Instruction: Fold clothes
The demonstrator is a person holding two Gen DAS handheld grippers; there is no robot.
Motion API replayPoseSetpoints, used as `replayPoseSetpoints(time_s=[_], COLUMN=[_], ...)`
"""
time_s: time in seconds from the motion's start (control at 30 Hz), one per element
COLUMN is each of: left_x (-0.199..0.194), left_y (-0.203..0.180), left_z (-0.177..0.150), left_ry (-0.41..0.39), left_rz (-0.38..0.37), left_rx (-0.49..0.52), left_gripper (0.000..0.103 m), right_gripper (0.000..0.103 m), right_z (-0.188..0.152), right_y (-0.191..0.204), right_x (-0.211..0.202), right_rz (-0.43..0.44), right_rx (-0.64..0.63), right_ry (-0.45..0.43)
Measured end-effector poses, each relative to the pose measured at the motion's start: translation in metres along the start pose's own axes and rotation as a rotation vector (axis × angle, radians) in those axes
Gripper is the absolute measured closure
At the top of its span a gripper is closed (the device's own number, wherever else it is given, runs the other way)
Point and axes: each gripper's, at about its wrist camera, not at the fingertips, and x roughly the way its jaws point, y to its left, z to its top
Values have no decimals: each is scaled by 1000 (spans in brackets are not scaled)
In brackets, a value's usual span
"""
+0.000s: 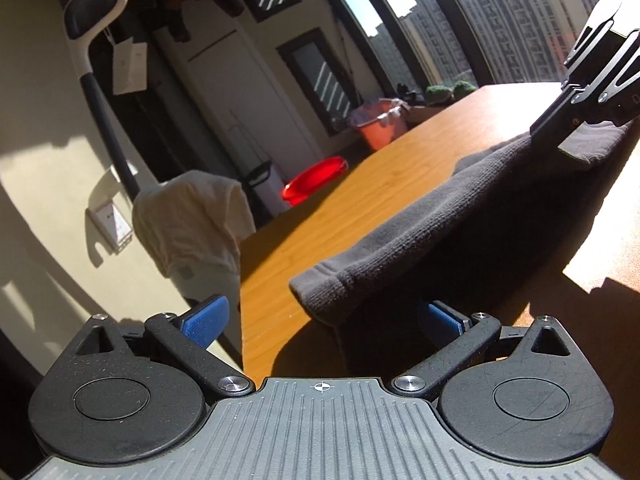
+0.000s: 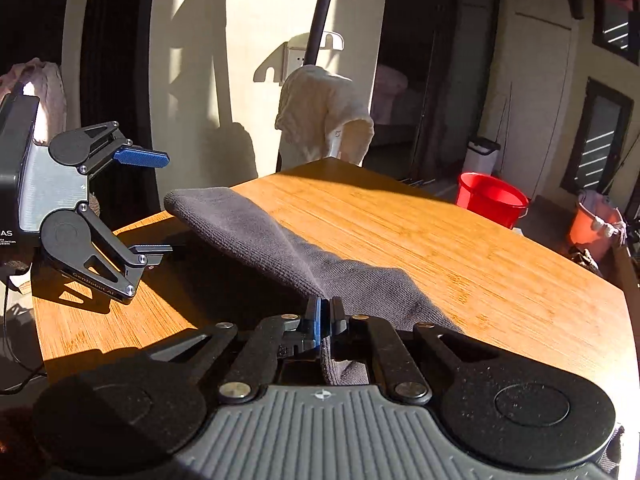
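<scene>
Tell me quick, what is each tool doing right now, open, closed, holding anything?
Left tool: open, holding nothing, fingers apart beside the dark grey garment.
Right tool: closed, pinching an edge of the dark grey garment over the wooden table.

Two low wrist cams, facing across shared wooden table (image 1: 360, 184), close-up.

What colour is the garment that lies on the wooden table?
Dark grey, plain knit, no pattern. The garment shows best in the right wrist view.
</scene>
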Motion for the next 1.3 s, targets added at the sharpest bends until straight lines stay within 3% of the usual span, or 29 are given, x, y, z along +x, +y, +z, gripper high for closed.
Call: replayPoseSetpoints(time_s=[0.07, 0.13, 0.17, 0.3, 0.33, 0.4, 0.47, 0.5, 0.53, 0.57, 0.63, 0.73, 0.8, 0.87, 0.93, 0.97, 1.0, 1.03, 1.07, 1.2, 1.23, 1.3], left_x=[9, 12, 10, 2, 1, 4, 8, 9, 11, 12, 18, 44, 72, 101, 118, 116, 109, 100, 88, 57, 55, 57], left_y=[-8, -13, -14, -20, -21, -9, -10, -10, -10, -6, 3, 25, 41, 61, 78, 83, 87, 89, 87, 56, 45, 25], left_z=[6, 10, 12, 16, 16, 16, 18, 20, 21, 25, 32, 48, 60, 66, 66, 63, 60, 56, 52, 30, 25, 18], left_ry=[-11, -23, -30, -44, -45, -42, -36, -33, -29, -25, -23, -30, -26, 12, 64, 80, 90, 97, 103, 174, 203, 218], left_rz=[8, -1, -8, -40, -57, -81, -106, -118, -130, -149, -172, -151, -82, 21, 89, 81, 53, 9, -60, -345, -382, -381], left_rx=[24, 30, 31, 6, -12, -44, -70, -84, -98, -121, -156, -195, -238, -296, -368, -414, -463, -510, -554, -669, -671, -629], left_gripper=[18, 27, 27, 38, 41, 42, 46, 51, 59, 65, 67, 66, 59, 46, 47, 45, 42, 31, 21, 16, 16, 16], right_gripper=[99, 95, 94, 63, 59, 54, 55, 64, 95, 94, 94, 94, 93, 88, 83, 82, 74, 62, 58, 57, 57, 56], right_z=[-13, -26, -32, -58, -65, -62, -52, -56, -57, -58, -50, -13, 10, 29, 39, 40, 35, 25, 16, -37, -50, -62], right_y=[-24, -47, -59, -106, -120, -149, -168, -171, -169, -166, -166, -187, -206, -219, -222, -220, -213, -206, -198, -153, -143, -134], right_x=[-23, -47, -58, -105, -113, -129, -142, -139, -130, -121, -103, -74, -47, -28, -17, -16, -20, -24, -27, -23, -16, -6], right_rz=[-91, -183, -228, -411, -435, -467, -453, -425, -391, -357, -325, -333, -374, -429, -493, -499, -466, -419, -372, -267, -249, -248], right_rx=[68, 137, 171, 307, 350, 420, 495, 529, 561, 592, 590, 561, 524, 505, 490, 485, 492, 507, 522, 478, 481, 464], right_ry=[7, 15, 18, 33, 38, 137, 227, 234, 242, 250, 237, 144, 42, -23, -49, -50, -35, -13, 10, 182, 232, 249])
